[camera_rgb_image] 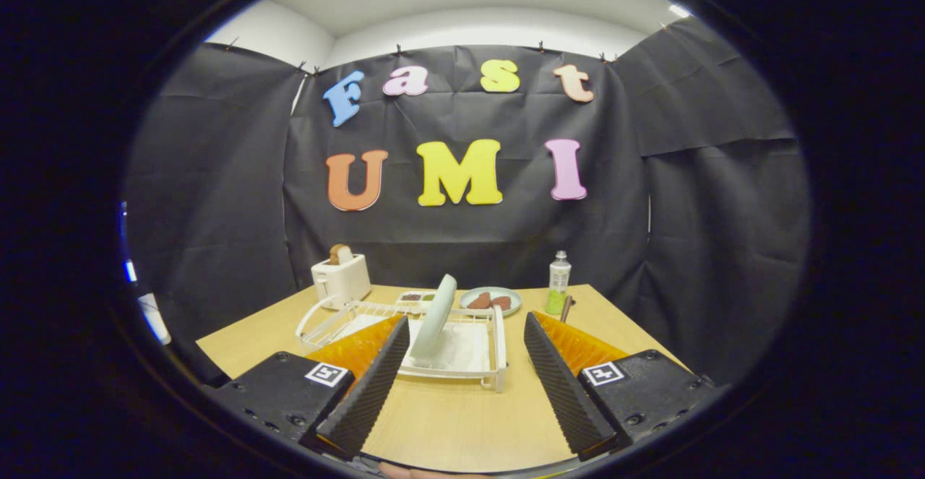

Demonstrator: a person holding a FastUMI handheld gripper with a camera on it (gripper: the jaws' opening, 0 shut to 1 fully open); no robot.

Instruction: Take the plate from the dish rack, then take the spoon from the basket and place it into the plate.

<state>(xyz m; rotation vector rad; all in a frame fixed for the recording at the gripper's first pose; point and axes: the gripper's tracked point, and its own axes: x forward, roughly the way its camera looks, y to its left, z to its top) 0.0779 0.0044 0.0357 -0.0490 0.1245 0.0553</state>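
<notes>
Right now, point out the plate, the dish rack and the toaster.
plate (436, 316), gripper view, middle of its face
dish rack (494, 355), gripper view, near right rim
toaster (341, 279), gripper view, front side

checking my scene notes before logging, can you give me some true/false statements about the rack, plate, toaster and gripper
1. The pale green round plate stands on edge in the white wire dish rack. True.
2. The gripper is shut on the plate. False: its fingers are spread open, short of the rack.
3. The white toaster holds a slice of bread. True.
4. The clear plastic bottle lies on its side. False: it stands upright on the wooden table.
</notes>
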